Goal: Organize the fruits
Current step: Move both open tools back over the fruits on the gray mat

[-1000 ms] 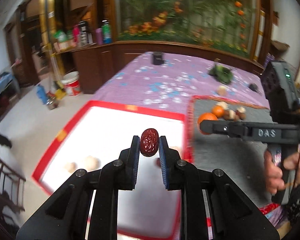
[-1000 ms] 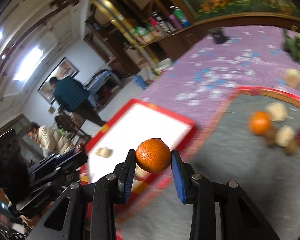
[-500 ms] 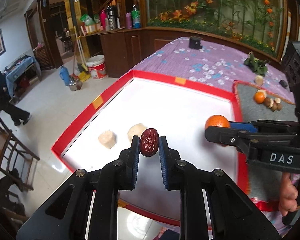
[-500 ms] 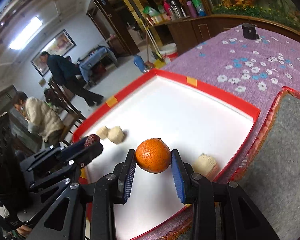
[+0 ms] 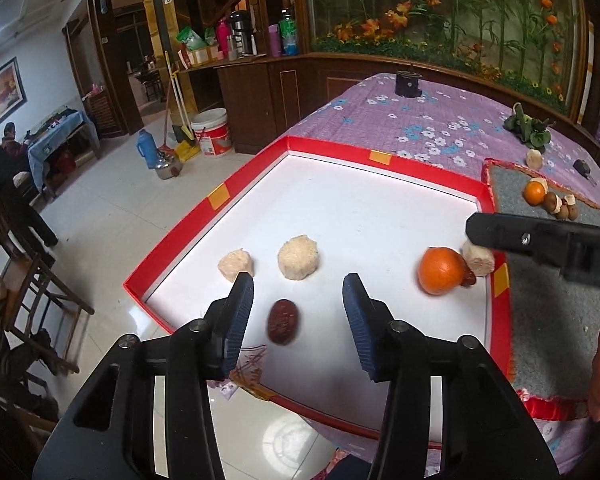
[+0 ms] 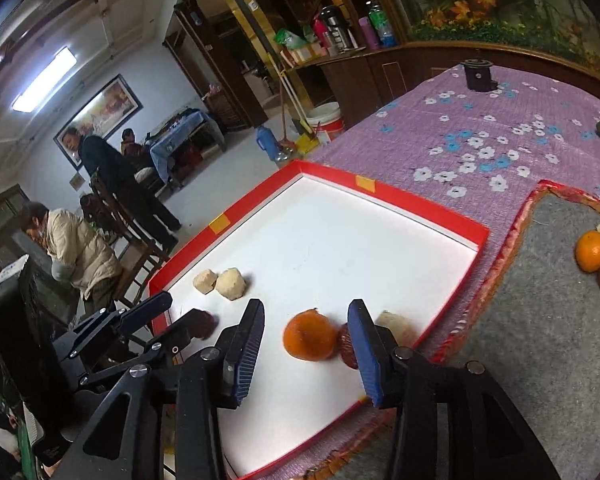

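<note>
red date [image 5: 284, 322]: it lies on the white floor of the red-rimmed tray [image 5: 216, 202], near the front edge, between your left fingers but not touching them.
orange [image 6: 310, 335]: it sits on the tray floor near the right rim, touching a second dark date [image 6: 346, 346], with a pale chunk [image 5: 478, 258] just beside.
left gripper [image 5: 298, 312]: jaws spread wide, holding nothing.
right gripper [image 6: 306, 344]: jaws apart, straddling the orange without gripping.
pale pieces [image 5: 298, 258]: two more rest just behind the date.
advice: lift both tools straight up so no finger nudges the round orange; it looks likely to roll.
grey mat [image 6: 540, 320]: another orange [image 6: 591, 251] and brown pieces wait there, well apart.
</note>
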The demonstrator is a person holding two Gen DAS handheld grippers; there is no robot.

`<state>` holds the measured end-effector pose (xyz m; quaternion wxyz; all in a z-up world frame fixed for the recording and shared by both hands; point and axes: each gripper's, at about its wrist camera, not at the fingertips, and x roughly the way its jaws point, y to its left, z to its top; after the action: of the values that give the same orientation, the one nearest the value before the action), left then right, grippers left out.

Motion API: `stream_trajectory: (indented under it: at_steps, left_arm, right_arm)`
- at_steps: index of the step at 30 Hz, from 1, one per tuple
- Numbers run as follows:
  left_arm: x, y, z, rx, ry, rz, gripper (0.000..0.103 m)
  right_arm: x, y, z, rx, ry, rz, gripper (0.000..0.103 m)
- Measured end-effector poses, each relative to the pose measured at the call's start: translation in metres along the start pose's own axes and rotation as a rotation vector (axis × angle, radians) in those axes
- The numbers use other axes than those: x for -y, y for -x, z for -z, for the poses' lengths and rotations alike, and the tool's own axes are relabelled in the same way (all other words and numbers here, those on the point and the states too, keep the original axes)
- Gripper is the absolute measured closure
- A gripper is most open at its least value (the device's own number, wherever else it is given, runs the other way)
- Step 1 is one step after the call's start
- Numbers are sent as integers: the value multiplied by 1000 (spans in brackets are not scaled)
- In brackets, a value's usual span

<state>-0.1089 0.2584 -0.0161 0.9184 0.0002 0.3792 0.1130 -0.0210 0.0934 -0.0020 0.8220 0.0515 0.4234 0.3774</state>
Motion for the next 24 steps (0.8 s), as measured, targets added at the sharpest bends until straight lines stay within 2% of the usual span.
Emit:
stream_trajectory:
  at_steps: [5,8,15,19,24]
  left_arm:
    - [18,2,0,-7,-39,17,57]
    - [31,3,-1,-13,-64,33,56]
    - [78,10,-14,-5,-149,127,56]
    - [116,15,-25,4,-225,184,56]
    - [155,14,-37,-15,-287,264,57]
  right_arm:
    - [26,20,2,25,-45,22,61]
    - [55,42,6,58,-94,49,61]
    - [174,140,18,218,-318,185,61]
    - [225,184,27,287,-433,251,61]
    - [255,185,25,234,-484,284,60]
